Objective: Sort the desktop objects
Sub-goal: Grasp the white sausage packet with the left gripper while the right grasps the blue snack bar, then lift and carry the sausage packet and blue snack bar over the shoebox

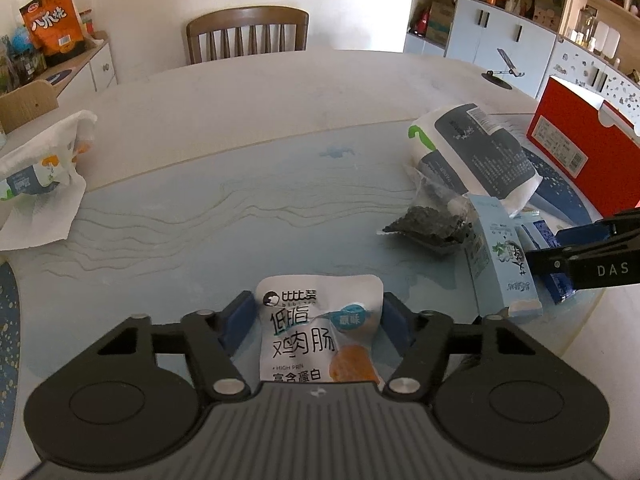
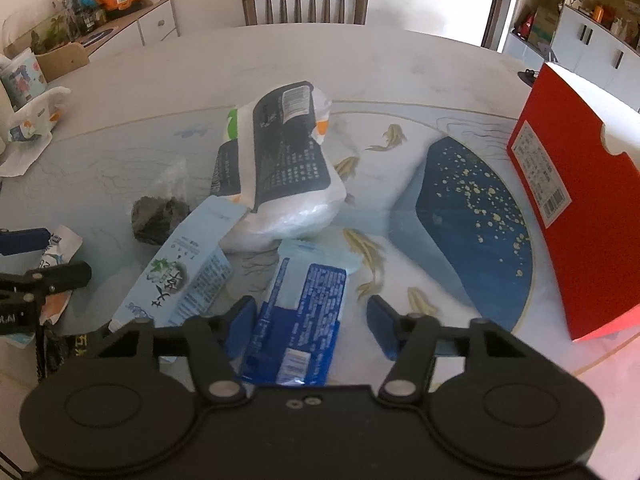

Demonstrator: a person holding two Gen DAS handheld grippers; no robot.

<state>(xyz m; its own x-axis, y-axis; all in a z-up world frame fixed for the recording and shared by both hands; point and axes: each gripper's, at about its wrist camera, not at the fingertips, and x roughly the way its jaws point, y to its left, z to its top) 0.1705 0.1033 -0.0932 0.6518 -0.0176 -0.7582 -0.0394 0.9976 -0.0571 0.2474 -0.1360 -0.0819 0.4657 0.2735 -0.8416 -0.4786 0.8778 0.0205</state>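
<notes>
My left gripper (image 1: 318,320) has its blue pads on both sides of a white chicken sausage packet (image 1: 320,328) lying on the blue table mat; whether the pads press it I cannot tell. My right gripper (image 2: 310,322) is open around a blue and white snack packet (image 2: 300,320) flat on the mat, with a gap on its right side. A light blue carton (image 2: 180,276) lies to its left, also in the left wrist view (image 1: 500,260). Behind are a large white bag (image 2: 280,168) and a dark seaweed pack (image 2: 158,216).
A red box (image 2: 576,208) stands at the right edge of the table. A crumpled white bag on paper towel (image 1: 40,184) lies at the far left. A wooden chair (image 1: 248,34) stands behind the table. A phone stand (image 1: 500,72) is at the back right.
</notes>
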